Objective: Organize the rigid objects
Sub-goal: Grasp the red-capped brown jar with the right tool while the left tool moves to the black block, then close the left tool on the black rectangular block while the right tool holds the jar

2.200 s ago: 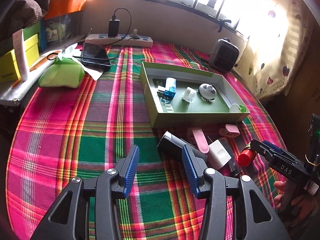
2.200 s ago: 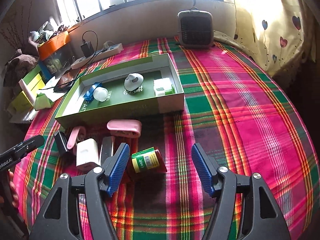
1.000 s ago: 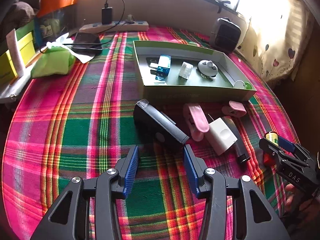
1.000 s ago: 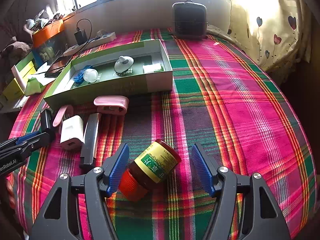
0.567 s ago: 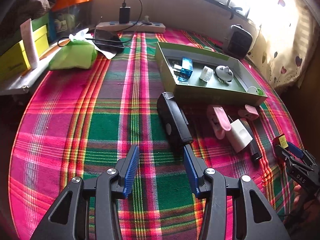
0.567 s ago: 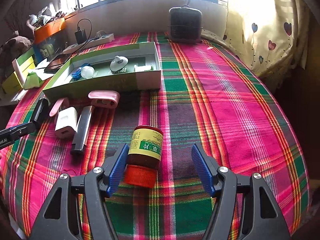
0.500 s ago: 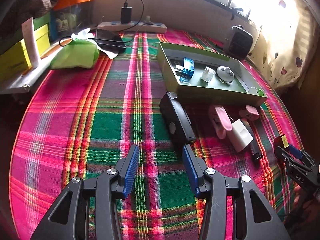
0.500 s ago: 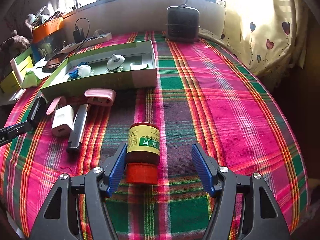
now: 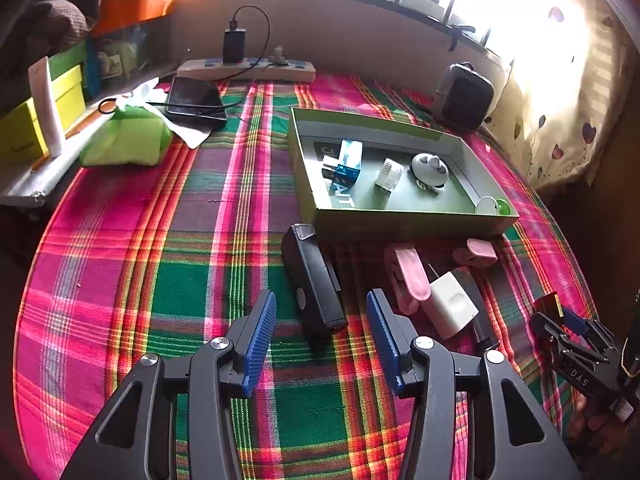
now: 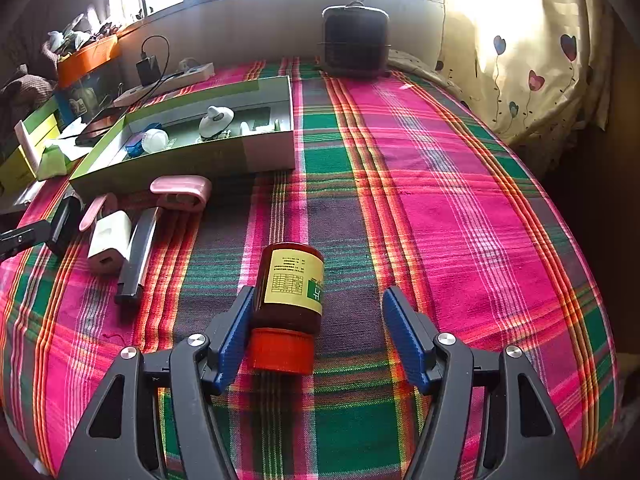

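Note:
A brown bottle (image 10: 291, 284) with a yellow label and red cap lies between my right gripper's (image 10: 322, 332) open fingers, against the left pad. The right gripper also shows in the left wrist view (image 9: 568, 332). My left gripper (image 9: 320, 332) is open, just short of a black rectangular device (image 9: 312, 282) lying on the plaid cloth. A pink clip (image 9: 406, 276), a white charger (image 9: 450, 308), a dark bar (image 10: 138, 248) and a pink holder (image 10: 182, 191) lie before the green box (image 9: 400, 222). The box holds a blue item (image 9: 349, 162), a white cylinder (image 9: 389, 173) and a white round gadget (image 9: 429, 168).
A small black heater (image 10: 355, 42) stands at the back. A power strip (image 9: 246, 70) with a charger, a phone (image 9: 194, 98) and a green pouch (image 9: 128, 140) lie at the back left. Yellow boxes (image 9: 36, 128) line the left edge. A curtain (image 10: 532, 56) hangs at the right.
The bottle turned from lying crosswise to lying lengthwise between my right fingers, cap toward me. My left gripper swung and drew closer to the black device, still open.

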`<control>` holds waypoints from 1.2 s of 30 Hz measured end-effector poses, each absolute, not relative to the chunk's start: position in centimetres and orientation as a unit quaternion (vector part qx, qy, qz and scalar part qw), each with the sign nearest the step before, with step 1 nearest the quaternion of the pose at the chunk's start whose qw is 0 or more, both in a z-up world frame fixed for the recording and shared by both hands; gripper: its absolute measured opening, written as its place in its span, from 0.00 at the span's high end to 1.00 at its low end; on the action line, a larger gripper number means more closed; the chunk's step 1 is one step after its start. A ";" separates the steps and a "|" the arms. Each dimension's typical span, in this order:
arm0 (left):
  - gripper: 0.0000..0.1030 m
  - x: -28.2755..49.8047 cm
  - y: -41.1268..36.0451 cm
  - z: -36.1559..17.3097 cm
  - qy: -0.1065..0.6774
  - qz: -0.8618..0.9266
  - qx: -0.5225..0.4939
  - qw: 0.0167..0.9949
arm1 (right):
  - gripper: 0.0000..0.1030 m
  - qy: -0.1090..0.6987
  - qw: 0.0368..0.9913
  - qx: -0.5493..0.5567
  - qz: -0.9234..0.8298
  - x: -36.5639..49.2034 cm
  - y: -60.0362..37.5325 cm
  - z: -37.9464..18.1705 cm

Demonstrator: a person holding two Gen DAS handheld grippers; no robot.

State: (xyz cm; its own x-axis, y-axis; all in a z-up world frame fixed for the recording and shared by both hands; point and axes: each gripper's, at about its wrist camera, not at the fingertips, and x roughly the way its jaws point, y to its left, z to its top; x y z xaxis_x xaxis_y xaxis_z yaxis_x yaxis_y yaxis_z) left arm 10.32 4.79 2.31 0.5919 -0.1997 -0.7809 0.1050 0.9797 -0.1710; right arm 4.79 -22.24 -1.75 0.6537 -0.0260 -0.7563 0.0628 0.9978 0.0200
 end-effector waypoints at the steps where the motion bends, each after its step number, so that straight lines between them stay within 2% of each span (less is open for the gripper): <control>1: 0.55 10.6 4.7 2.1 0.445 -0.081 -0.047 0.891 | 0.41 0.415 0.909 0.022 -0.024 4.8 -22.3 -1.7; 11: 0.55 12.4 4.4 0.8 0.461 -0.058 -0.043 0.885 | 0.67 0.417 0.909 0.019 -0.013 5.8 -22.6 -1.5; 29: 0.55 13.3 4.8 0.7 0.449 -0.035 -0.044 0.892 | 0.68 0.414 0.908 0.004 0.072 7.2 -20.8 -1.5; 36: 0.61 13.0 5.1 0.7 0.445 -0.032 -0.047 0.894 | 0.68 0.413 0.907 0.012 0.075 7.3 -21.1 -1.4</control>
